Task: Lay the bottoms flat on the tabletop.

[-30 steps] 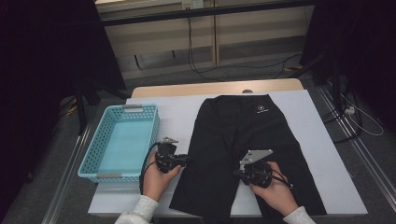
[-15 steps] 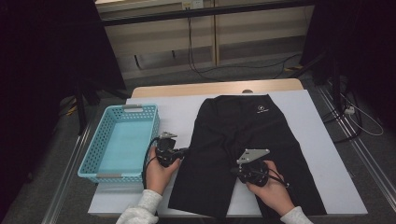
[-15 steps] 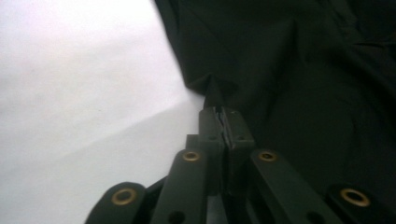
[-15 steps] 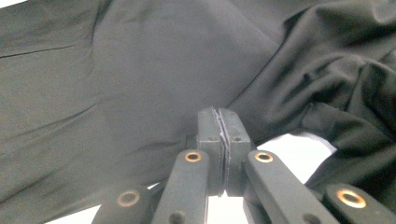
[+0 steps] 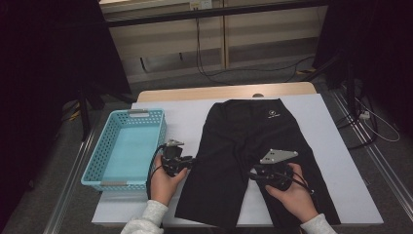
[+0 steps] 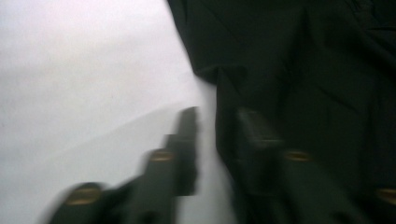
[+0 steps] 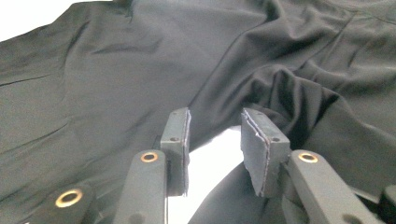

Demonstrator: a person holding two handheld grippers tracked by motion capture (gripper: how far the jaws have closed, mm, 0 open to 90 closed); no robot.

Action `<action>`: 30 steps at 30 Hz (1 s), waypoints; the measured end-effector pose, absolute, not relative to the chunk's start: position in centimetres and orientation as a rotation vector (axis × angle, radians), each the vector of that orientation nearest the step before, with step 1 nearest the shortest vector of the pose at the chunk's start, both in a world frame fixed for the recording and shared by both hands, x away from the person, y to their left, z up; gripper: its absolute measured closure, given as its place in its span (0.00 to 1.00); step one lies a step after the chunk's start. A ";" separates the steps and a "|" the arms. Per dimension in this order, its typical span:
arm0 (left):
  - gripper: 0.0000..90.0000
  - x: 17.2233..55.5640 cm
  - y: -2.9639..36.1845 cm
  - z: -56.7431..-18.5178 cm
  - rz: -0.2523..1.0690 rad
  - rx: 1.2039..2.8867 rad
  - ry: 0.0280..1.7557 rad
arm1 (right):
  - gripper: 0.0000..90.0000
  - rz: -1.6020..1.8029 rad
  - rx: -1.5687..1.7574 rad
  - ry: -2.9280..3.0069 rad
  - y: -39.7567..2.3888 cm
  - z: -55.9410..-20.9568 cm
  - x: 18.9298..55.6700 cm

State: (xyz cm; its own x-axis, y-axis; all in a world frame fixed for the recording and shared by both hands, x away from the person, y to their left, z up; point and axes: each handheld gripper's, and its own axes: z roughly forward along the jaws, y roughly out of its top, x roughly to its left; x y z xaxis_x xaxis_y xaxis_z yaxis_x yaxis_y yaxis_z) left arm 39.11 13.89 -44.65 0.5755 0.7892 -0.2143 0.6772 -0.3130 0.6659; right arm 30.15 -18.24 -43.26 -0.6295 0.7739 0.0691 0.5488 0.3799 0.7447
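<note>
Tongs: left gripper (image 5: 187, 162) and right gripper (image 7: 215, 140) jaws just opened, let go | black shorts (image 5: 253, 156) lie flat right under and ahead of both | blue basket (image 5: 104, 151) beside left | likely regrip next.

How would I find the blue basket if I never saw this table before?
Start at the white table and go to its left edge. The blue basket sits there, beside the black shorts spread flat in the middle. It is the one thing with raised walls full of little holes, and it is light blue, not black.
</note>
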 end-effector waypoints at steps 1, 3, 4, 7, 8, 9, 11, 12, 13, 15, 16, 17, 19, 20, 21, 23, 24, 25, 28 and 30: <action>0.66 39.2 13.9 -44.8 0.162 2.070 1.171 | 0.68 1.104 1.160 2.351 -18.3 -43.2 30.1; 0.61 39.1 13.9 -44.9 0.157 2.067 1.154 | 0.66 1.106 1.158 2.343 -18.3 -43.1 30.1; 0.63 39.1 13.8 -44.9 0.159 2.070 1.156 | 0.65 1.106 1.160 2.338 -18.4 -43.0 30.1; 0.72 39.0 13.6 -44.8 0.137 2.094 1.155 | 0.60 1.099 1.142 2.350 -18.1 -43.2 30.1; 0.79 39.0 13.6 -44.8 0.131 2.101 1.158 | 0.59 1.093 1.130 2.364 -17.9 -43.3 30.0; 0.84 39.0 13.6 -44.8 0.123 2.107 1.159 | 0.59 1.089 1.119 2.373 -17.8 -43.4 30.0; 0.95 39.0 13.5 -44.7 0.104 2.114 1.168 | 0.58 1.082 1.115 2.385 -17.6 -43.5 30.0; 0.99 39.0 13.5 -44.7 0.064 2.111 1.180 | 0.58 1.080 1.113 2.388 -17.5 -43.5 29.9; 0.99 39.0 13.4 -44.6 0.067 2.117 1.184 | 0.58 1.083 1.110 2.392 -17.5 -43.5 29.9; 1.00 39.0 13.6 -44.5 0.088 2.111 1.179 | 0.58 1.084 1.104 2.394 -17.4 -43.5 29.8; 1.00 39.0 13.7 -44.4 0.104 2.098 1.181 | 0.58 1.087 1.099 2.398 -17.4 -43.5 29.8; 1.00 39.1 13.8 -44.3 0.124 2.085 1.183 | 0.58 1.087 1.097 2.403 -17.3 -43.5 29.7; 1.00 39.2 13.9 -44.2 0.141 2.062 1.182 | 0.60 1.089 1.087 2.425 -16.9 -43.7 29.6; 1.00 39.2 13.9 -44.1 0.146 2.063 1.181 | 0.62 1.086 1.079 2.446 -16.7 -43.8 29.5; 1.00 39.2 13.9 -44.1 0.148 2.061 1.179 | 0.62 1.075 1.081 2.465 -16.4 -44.0 29.4; 1.00 39.3 13.9 -44.2 0.148 2.060 1.181 | 0.62 1.065 1.070 2.486 -15.9 -44.1 29.2; 1.00 39.3 13.9 -44.3 0.145 2.063 1.179 | 0.62 1.060 1.078 2.500 -15.7 -44.2 29.2; 1.00 39.3 13.9 -44.4 0.143 2.066 1.179 | 0.62 1.055 1.090 2.509 -15.7 -44.3 29.1; 1.00 39.3 14.0 -44.3 0.168 2.064 1.181 | 0.57 1.036 1.087 2.537 -15.3 -44.8 29.0; 1.00 39.4 14.1 -44.3 0.175 2.060 1.187 | 0.52 1.042 1.062 2.535 -14.8 -45.0 29.0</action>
State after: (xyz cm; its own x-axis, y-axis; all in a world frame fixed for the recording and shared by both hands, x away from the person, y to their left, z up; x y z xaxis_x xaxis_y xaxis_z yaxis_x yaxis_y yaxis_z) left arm 39.36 14.06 -44.25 0.5624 0.7933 -0.2331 0.6927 -0.2982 0.6567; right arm 28.99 -14.85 -45.00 -0.7213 0.6879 0.0807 0.5458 0.4928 0.6777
